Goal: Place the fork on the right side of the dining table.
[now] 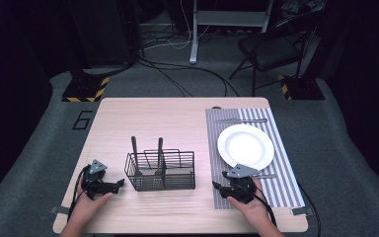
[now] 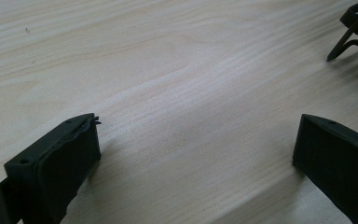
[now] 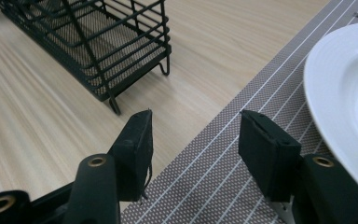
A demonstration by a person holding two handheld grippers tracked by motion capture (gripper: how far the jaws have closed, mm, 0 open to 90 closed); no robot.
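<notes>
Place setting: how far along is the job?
Done: a plate and two utensils, one beyond it, one on its near side, lie on the striped mat. In hand: nothing; the left hand-held gripper and right hand-held gripper stand open, empty. Left: two handles in the wire caddy, probably still to lay out.

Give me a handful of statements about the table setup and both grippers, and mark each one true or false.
1. The white plate sits on the striped placemat. True.
2. The wire caddy is empty. False: two dark handles stand upright in it.
3. The right gripper is clamped on the plate. False: its jaws stand apart over the placemat's edge with nothing between them.
4. The left gripper has its jaws open over bare wooden table. True.
5. A utensil lies on the placemat beyond the plate. True.
6. The caddy stands on the placemat. False: it stands on the bare table, left of the placemat.
</notes>
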